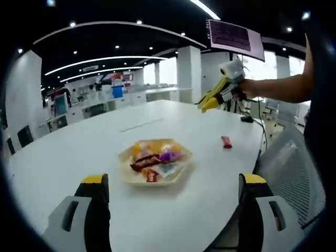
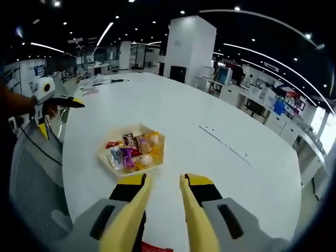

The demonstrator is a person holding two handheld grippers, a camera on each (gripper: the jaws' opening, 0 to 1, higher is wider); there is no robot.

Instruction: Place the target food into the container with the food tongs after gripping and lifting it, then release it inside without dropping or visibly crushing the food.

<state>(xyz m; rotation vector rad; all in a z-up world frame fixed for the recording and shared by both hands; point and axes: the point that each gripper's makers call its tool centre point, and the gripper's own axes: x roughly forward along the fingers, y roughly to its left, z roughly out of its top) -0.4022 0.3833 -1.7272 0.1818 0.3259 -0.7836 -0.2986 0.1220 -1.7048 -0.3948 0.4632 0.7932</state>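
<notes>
Open-plan office, ceiling strip lights, white pillar (image 2: 191, 50), desks along the far side. Large white table (image 1: 173, 118) carrying everything.

Left gripper (image 1: 170, 189) in left gripper view: jaws spread wide, gripping nothing, hovering above table edge. Also showing at left of right gripper view (image 2: 52, 102), held up in a hand, off the table's side.

Right gripper (image 2: 164, 184) carrying yellow food tongs (image 2: 157, 215) along its jaws; tong tips standing a narrow gap apart, clamping nothing. Same gripper with tongs (image 1: 220, 90) raised well above table in left gripper view.

Tray (image 1: 181, 173) of wrapped sweets (image 1: 155, 160) sitting mid-table, just ahead of tong tips, not touching. Red wrapped candy (image 1: 226, 142) lying alone on table, well apart from tray. Red wrapper (image 2: 155, 247) peeking out under right gripper's body; cannot tell whether same piece.
</notes>
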